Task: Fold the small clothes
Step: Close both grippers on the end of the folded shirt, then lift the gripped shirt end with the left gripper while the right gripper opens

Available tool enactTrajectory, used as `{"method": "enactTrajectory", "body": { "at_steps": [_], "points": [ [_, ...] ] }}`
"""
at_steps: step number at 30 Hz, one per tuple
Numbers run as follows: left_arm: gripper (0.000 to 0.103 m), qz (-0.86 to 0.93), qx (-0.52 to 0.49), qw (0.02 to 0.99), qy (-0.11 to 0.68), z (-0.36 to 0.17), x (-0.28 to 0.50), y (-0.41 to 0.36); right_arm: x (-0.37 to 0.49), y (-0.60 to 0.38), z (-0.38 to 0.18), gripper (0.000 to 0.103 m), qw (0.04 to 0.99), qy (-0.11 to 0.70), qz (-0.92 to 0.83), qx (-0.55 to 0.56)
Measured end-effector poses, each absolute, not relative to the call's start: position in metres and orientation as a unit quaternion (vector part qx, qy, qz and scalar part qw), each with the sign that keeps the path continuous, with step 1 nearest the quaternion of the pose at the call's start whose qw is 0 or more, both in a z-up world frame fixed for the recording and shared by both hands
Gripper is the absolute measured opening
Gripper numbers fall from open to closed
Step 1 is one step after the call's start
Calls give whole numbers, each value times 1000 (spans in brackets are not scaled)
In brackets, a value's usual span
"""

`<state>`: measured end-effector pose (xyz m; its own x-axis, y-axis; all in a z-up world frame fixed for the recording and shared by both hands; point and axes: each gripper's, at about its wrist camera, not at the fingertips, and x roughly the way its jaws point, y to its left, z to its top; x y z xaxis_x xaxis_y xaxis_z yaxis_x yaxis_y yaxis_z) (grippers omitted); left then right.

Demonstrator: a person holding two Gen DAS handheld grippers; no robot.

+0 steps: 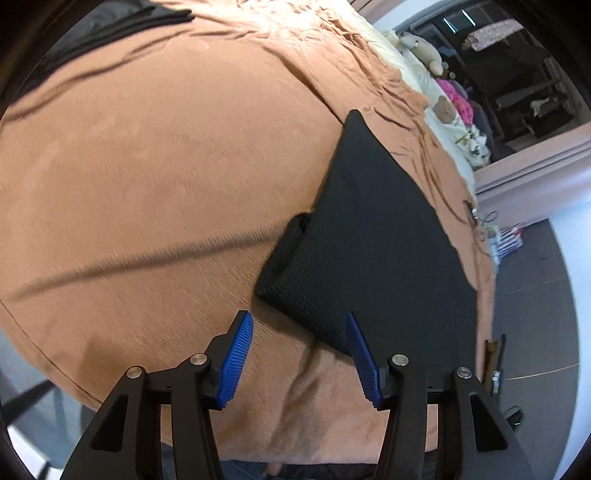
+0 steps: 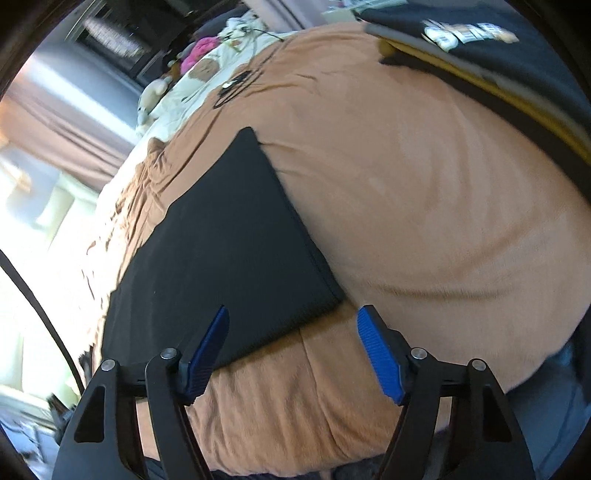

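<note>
A black textured garment [image 1: 369, 236], folded flat into a rough rectangle, lies on a tan blanket [image 1: 166, 166] spread over a bed. A small folded flap sticks out at its left edge. My left gripper [image 1: 298, 315] hovers at the garment's near left corner, jaws apart, with the corner lying between the blue pads [image 1: 236, 350]. In the right wrist view the same garment [image 2: 221, 240] lies on the blanket [image 2: 424, 203]. My right gripper [image 2: 293, 321] stands open at the near right corner, and the pads [image 2: 380, 354] do not press on the cloth.
More dark clothing lies at the blanket's far edge [image 1: 159, 14], and a dark printed garment [image 2: 461, 29] on a yellow layer sits at the far right. Plush toys and a pink item [image 1: 458, 98] rest on cream bedding. The bed's edge drops to grey floor [image 1: 535, 295].
</note>
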<state>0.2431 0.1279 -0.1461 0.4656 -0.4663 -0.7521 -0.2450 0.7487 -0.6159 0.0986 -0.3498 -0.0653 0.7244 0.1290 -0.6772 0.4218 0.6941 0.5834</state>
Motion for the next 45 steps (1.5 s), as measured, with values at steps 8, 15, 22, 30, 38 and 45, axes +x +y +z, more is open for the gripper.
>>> {"method": "enactTrajectory", "body": {
  "at_steps": [8, 15, 22, 30, 38, 45],
  "points": [
    [54, -79, -420, 758, 493, -162, 244, 126, 99, -353, -89, 56, 821, 345, -35, 454],
    [44, -45, -432, 763, 478, -165, 253, 127, 101, -365, -104, 33, 813, 323, -74, 479],
    [4, -22, -441, 769, 463, -171, 260, 137, 99, -372, -103, 4, 815, 316, -98, 476],
    [3, -28, -436, 786, 438, -150, 252, 145, 86, -350, -82, 0, 832, 297, -94, 459],
    [3, -42, -433, 794, 425, -128, 225, 163, 60, -345, -74, 0, 835, 306, -71, 451],
    [4, -46, -440, 779, 444, -142, 219, 168, 45, -344, -68, 1, 837, 336, -65, 427]
  ]
}}
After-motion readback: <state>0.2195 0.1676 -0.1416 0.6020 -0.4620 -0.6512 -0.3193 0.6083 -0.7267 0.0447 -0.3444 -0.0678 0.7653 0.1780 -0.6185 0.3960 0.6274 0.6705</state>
